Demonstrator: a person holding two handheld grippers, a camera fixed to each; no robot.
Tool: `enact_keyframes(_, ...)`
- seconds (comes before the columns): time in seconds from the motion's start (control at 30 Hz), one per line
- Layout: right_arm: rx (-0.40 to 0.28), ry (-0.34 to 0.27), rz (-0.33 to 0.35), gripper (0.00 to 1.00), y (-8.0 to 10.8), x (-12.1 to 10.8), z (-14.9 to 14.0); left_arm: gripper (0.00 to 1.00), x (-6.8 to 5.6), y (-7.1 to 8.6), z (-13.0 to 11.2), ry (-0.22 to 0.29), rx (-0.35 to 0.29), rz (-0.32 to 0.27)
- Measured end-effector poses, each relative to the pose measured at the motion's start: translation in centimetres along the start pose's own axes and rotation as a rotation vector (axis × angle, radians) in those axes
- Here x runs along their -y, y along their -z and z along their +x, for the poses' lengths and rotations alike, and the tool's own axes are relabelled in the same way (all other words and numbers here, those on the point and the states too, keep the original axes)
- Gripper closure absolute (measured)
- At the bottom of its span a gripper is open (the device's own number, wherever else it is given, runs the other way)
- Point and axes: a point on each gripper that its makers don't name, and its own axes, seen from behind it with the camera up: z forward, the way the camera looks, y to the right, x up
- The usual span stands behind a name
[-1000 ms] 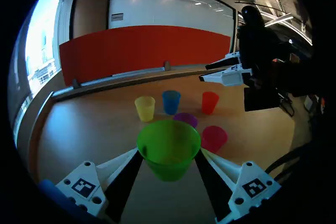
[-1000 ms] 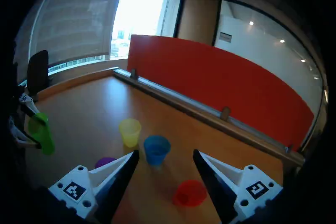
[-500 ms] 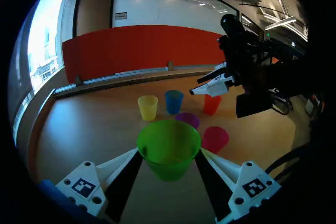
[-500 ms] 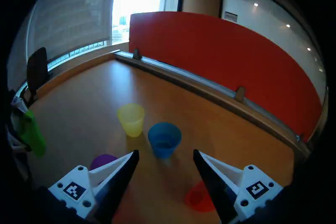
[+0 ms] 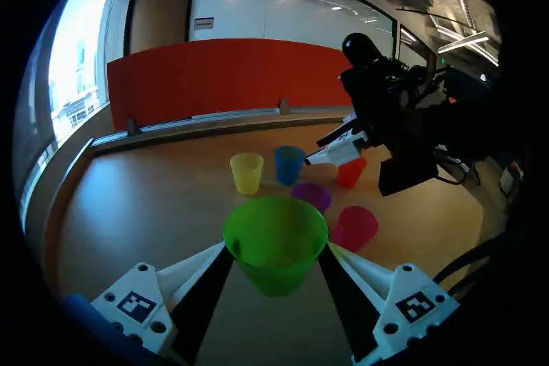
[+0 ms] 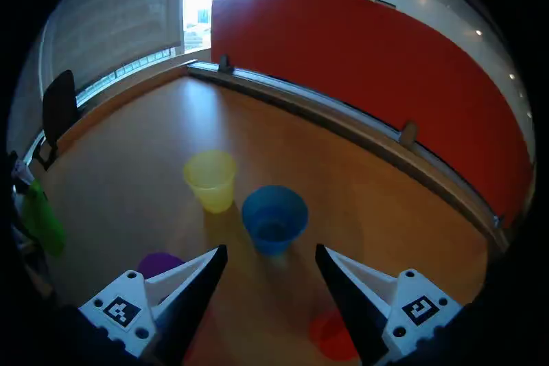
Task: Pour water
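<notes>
Yellow cup (image 6: 210,179) stands just beside blue cup (image 6: 274,218); open tabletop (image 6: 158,126) behind them.

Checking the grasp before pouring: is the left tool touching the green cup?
Touching. Left gripper view: the left tool presses both sides of the green cup with its fingers, no gap.
</notes>
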Motion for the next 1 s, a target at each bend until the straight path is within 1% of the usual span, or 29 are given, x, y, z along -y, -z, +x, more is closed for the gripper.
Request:
enact_keyframes(0.27, 0.070, 0.005, -0.002, 0.00, -1.3, -0.1, -0.7, 0.15, 0.3, -0.4, -0.3, 0.003, 0.005, 0.000)
enact_keyframes(0.4, 0.094, -0.011, 0.006, 0.00, -2.0, 0.0, -0.7, 0.15, 0.4, -0.5, -0.4, 0.007, 0.008, -0.001)
enact_keyframes(0.6, 0.115, -0.037, 0.009, 0.00, -3.0, -0.1, -0.6, 0.15, 0.5, -0.7, -0.5, 0.012, 0.012, -0.003)
enact_keyframes(1.0, 0.148, -0.059, 0.018, 0.00, -5.0, -0.2, -0.5, 0.15, 0.3, -1.0, -0.6, 0.003, 0.015, -0.007)
